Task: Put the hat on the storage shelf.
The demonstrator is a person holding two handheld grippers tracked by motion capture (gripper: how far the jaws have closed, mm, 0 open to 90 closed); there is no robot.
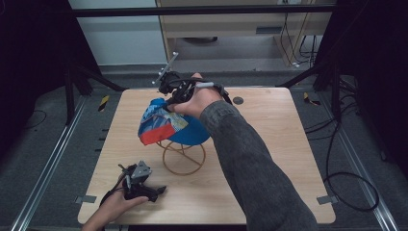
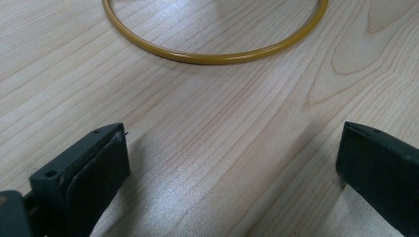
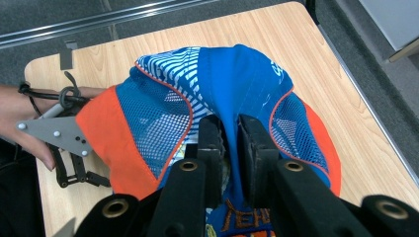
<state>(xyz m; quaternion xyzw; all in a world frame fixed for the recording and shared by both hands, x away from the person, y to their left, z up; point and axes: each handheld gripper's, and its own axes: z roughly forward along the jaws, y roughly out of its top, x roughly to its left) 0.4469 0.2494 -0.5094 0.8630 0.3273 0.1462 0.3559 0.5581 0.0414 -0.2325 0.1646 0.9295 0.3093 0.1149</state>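
Note:
A blue, orange and white mesh cap [image 1: 161,126] sits on a yellow wire stand [image 1: 184,156] in the middle of the wooden table [image 1: 274,144]. From the far side my right gripper [image 1: 169,103] reaches down onto the cap. In the right gripper view its jaws [image 3: 230,126] stand close together on a raised fold of the cap's blue fabric [image 3: 232,74]. By the table's front left edge my left gripper [image 1: 159,190] rests low and open. Its jaws [image 2: 232,140] span bare wood, just short of the stand's ring base [image 2: 217,58].
A small dark round mark [image 1: 237,100] lies on the table behind the right hand. Grey tape tabs [image 1: 327,198] mark the front corners. Black frame posts and floor cables [image 1: 346,187] surround the table. The right half of the tabletop is bare wood.

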